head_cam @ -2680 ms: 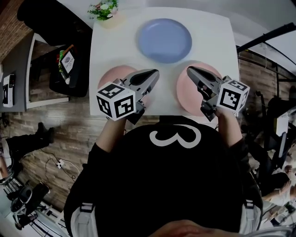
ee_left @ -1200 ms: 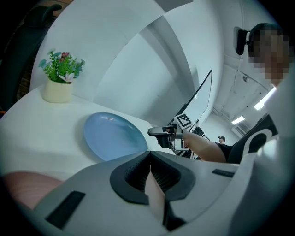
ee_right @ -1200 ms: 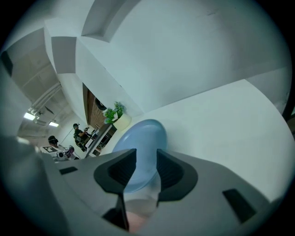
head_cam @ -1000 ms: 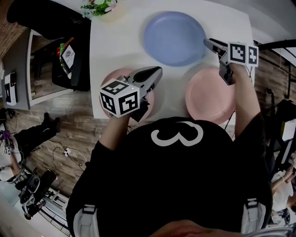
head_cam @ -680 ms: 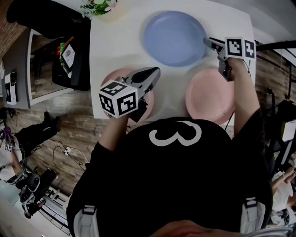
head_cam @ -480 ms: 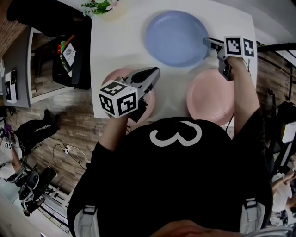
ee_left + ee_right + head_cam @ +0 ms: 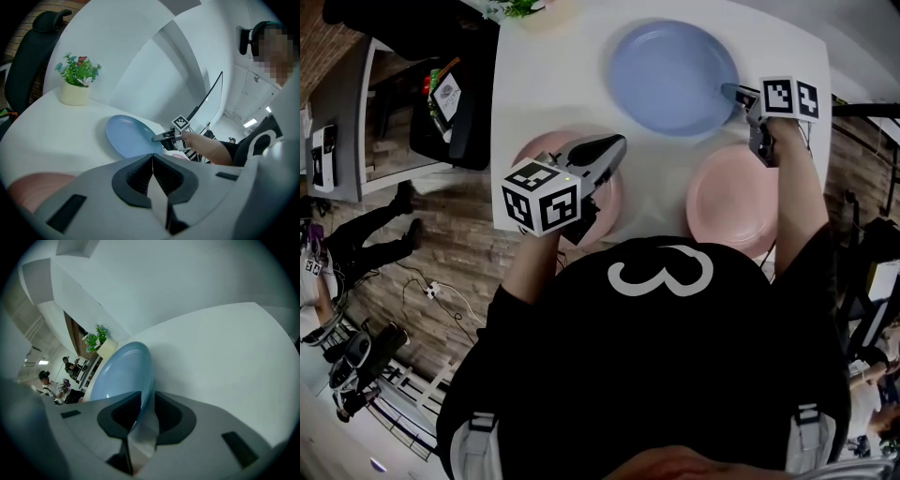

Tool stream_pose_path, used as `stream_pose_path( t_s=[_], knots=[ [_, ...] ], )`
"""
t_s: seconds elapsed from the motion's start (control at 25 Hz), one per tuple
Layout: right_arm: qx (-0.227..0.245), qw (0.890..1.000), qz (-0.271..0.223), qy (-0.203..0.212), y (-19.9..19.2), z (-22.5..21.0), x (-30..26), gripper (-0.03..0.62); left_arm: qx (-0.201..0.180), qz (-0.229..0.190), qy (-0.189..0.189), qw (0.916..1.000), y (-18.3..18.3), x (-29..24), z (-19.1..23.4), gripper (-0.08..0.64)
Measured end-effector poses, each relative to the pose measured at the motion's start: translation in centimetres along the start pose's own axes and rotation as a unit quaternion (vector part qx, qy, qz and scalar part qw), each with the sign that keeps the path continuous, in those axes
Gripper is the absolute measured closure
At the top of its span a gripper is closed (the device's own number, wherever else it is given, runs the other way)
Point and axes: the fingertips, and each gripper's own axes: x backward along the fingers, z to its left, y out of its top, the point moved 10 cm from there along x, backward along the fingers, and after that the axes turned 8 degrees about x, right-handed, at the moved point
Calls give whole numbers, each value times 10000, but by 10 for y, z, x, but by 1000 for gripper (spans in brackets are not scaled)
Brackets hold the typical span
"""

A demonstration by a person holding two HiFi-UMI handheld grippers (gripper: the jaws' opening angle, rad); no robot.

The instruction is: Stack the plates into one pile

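Squeeze the rim tight and lift slow and flat, because the fingers of the right gripper (image 7: 732, 91) have just been closing on the right edge of the blue plate (image 7: 670, 75), a round, smooth, shallow dish lying far back on the white tabletop (image 7: 546, 86), while the fingers of the left gripper (image 7: 617, 143) are shut and empty.

A small green plant with tiny flowers in a cream round pot (image 7: 75, 85) stands at a far corner of the white worktop (image 7: 546, 84), a black high-backed chair (image 7: 33, 51) near that corner, wood-plank flooring (image 7: 459, 248) below
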Motion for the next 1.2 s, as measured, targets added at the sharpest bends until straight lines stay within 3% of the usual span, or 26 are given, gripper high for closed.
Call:
stream_pose_path(
  t_s=[0.36,1.2],
  knots=[
    [-39,9999,7,-167,-1,-2,-4,536,89,38,97,9999,-12,7,5,543],
    [-534,9975,-362,-281,-6,-1,3,555,155,-158,332,9992,-32,38,1,543]
  ],
)
